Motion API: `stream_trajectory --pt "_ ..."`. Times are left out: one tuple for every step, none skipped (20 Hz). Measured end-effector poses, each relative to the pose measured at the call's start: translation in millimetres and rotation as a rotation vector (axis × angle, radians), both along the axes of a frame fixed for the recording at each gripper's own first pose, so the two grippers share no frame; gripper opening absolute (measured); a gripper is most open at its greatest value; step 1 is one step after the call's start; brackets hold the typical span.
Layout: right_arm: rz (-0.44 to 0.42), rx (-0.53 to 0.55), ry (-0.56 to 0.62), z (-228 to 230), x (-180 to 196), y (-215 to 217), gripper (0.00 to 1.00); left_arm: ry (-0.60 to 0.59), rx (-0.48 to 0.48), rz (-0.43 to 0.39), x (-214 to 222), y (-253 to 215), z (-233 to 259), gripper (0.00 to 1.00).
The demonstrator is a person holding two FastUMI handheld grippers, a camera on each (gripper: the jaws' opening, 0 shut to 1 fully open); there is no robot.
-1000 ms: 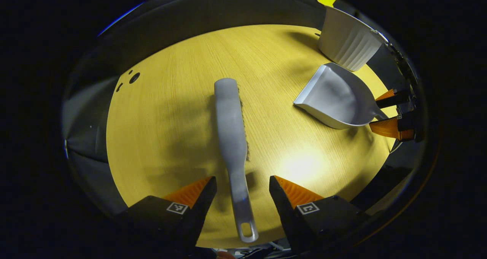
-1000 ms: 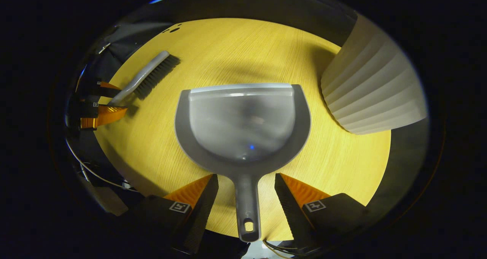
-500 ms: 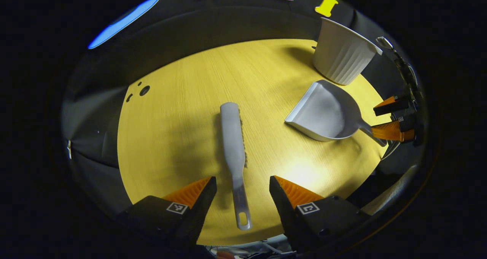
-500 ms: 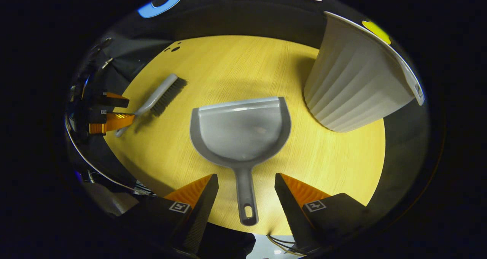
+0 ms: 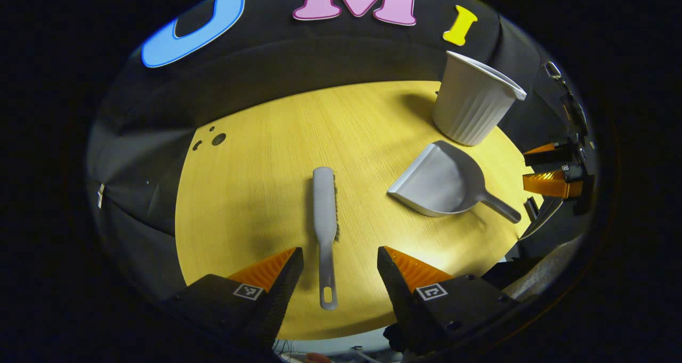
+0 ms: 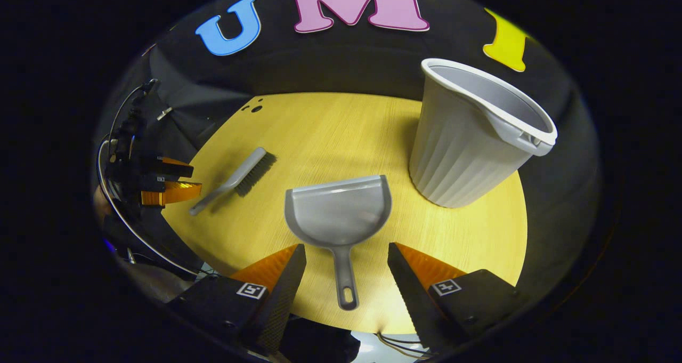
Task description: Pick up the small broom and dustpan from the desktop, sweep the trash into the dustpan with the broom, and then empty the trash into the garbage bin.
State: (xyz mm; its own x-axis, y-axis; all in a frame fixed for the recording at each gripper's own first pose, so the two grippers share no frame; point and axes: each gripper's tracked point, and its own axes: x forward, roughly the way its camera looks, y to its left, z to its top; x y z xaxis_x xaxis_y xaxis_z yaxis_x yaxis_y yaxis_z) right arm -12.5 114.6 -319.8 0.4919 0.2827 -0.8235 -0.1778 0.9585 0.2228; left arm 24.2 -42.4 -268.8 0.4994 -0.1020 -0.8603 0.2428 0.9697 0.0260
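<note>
Grey broom (image 5: 324, 214) beside dustpan (image 5: 439, 181)

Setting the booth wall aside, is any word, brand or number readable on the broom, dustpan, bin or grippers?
None can be read.
broom, dustpan, bin: plain surfaces, no print seen.
left gripper, right gripper: square coded markers, black-and-white patterns rather than words.

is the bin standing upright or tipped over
Upright. In the right gripper view the garbage bin stands on its narrow base on the desktop with its open rim facing up, beyond the dustpan.
</note>
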Motion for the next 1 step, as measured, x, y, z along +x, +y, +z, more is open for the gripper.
stream_trajectory --pt "-0.001 0.003 -0.016 3.8 -0.8 0.1 0.95 -0.017 0.001 0.006 -1.1 0.0 4.4 0.89"
